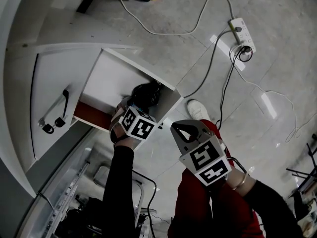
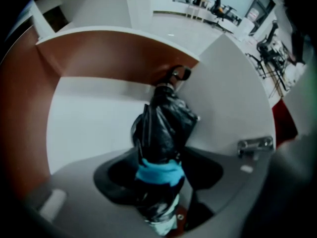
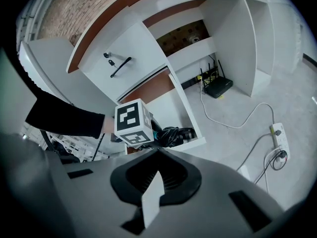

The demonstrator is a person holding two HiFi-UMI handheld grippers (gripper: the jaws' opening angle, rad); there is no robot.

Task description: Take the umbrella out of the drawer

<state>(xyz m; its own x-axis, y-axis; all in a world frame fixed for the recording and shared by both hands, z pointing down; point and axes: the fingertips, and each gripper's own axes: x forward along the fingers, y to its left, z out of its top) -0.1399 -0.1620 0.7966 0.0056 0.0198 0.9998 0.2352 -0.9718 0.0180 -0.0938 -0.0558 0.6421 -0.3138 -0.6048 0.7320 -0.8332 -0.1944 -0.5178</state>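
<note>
Our left gripper (image 2: 157, 180) grips the black folded umbrella (image 2: 163, 125), which lies in the open drawer (image 1: 106, 78) at centre frame, its length running straight ahead of the jaws into a corner; our right gripper (image 1: 183, 129), closed and empty, hangs lower right, farther off.

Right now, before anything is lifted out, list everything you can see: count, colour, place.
umbrella: one, black with a blue strap, folded, in the drawer
drawer: one, white inside with brown edges, pulled open
handle: one, black, on a white panel beside the drawer
power strip: one, white, on the floor
cables: several, white and black, across the floor
router: one, black, on the floor beyond the drawer
shoe: one, white, beside the drawer
sleeve: one, black, behind the left claw
left claw: shut on the umbrella
right claw: shut, empty, back from the drawer
</note>
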